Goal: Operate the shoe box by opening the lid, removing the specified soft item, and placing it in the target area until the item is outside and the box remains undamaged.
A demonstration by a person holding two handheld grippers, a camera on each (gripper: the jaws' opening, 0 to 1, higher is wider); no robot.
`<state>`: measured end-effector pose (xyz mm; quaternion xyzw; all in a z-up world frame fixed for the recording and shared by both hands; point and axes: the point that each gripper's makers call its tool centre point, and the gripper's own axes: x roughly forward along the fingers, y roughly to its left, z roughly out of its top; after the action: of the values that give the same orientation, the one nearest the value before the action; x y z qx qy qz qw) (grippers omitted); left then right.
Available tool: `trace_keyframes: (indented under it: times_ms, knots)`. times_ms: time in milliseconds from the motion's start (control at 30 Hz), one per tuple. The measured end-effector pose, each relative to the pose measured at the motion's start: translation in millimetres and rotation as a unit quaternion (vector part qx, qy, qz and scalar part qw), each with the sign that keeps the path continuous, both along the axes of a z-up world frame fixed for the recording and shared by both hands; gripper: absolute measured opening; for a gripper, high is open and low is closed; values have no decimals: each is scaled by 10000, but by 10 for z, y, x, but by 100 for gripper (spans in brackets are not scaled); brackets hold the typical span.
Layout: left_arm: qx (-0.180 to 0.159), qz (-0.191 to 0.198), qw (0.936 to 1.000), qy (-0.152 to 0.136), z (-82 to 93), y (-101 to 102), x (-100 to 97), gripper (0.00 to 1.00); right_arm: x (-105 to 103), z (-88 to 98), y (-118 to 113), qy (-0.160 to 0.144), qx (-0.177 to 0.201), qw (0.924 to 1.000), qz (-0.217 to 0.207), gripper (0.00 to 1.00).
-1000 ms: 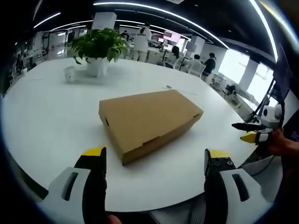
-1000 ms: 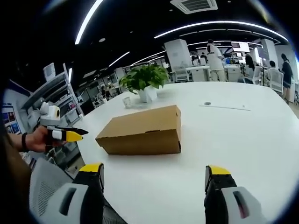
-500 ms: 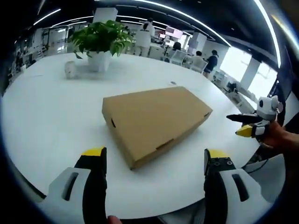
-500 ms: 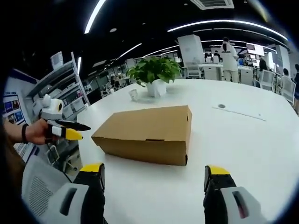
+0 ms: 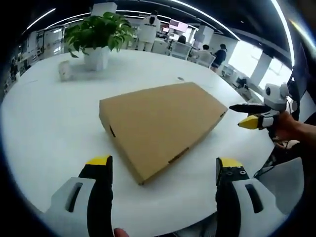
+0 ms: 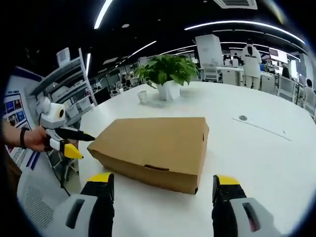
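Since a second ago both cameras have closed in on the box [image 5: 160, 130], which now looms larger in each view while lying shut in the same spot on the desk [image 5: 44, 123]. It is a flat, plain brown cardboard carton with crisp edges and small tab slots along its near side, on a smooth, glossy white round desk, with a leafy potted plant [image 5: 98, 37] in a white pot and a small cup [image 5: 63, 70] at the far side. The left claw [image 5: 161, 168] and right claw [image 6: 158, 183] are both spread wide, empty and touching nothing, their yellow-tipped black jaws just short of the box's near edge.
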<state>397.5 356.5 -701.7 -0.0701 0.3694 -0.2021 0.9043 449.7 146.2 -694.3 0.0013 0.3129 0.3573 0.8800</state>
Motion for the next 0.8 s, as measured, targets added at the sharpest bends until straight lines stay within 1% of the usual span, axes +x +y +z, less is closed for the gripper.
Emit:
trace_keyframes:
  times_ms: [33,200,333,400,433,533,600,667,733,800]
  knots:
    - [22,-24,10000,9,-9,-5,7,85,22,-19,24,47,-9,10000,15,80]
    - [29,-37,10000,50,-31,8,79,85,108,-54,111,69,-32,9999,82,80]
    - [86,-50,9999,42,-51,24,164,83,175,-69,117,40,-154,9998,132,79]
    - [87,-3,9999,58,-67,37,205,82,191,-66,132,38,-133,9998,104,77]
    - [37,32,10000,54,-64,28,227,82,197,-69,138,40,-131,9999,103,77]
    - [37,21,10000,57,-77,-19,256,81,201,-93,185,37,-176,9997,164,76]
    - [97,-14,9999,75,-100,-47,263,84,199,-104,211,25,-221,9995,208,75]
    - [114,4,9999,83,-109,-31,266,84,214,-118,220,19,-253,9995,207,75]
    - [175,42,9998,97,-131,1,271,80,231,-138,220,26,-292,9993,220,74]
    - [301,33,9994,141,-176,29,281,77,268,-167,202,29,-337,9993,174,70]
